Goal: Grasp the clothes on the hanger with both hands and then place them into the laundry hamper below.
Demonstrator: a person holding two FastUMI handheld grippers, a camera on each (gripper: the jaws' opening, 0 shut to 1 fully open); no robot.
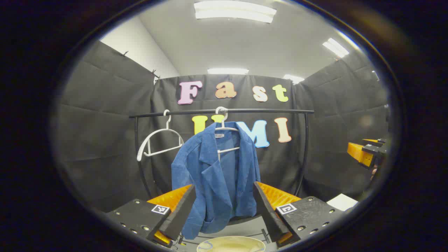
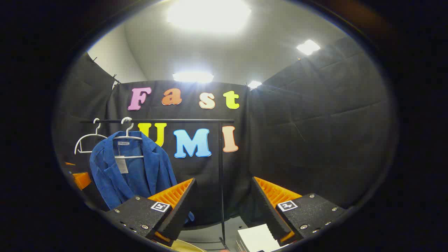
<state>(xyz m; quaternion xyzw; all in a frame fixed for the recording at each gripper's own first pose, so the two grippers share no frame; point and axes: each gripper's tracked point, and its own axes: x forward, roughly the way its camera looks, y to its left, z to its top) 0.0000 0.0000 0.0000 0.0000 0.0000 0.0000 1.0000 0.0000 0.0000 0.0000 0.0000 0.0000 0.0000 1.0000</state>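
Hanging open-fronted on a white hanger (image 1: 224,130), a blue jacket (image 1: 217,178), unwrinkled.

The jacket (image 1: 217,175) hem is partly hidden behind the left gripper (image 1: 224,210) fingers. The hamper (image 1: 231,244) is cut off at the bottom edge. The jacket's collar label (image 2: 123,143) is too small to read.
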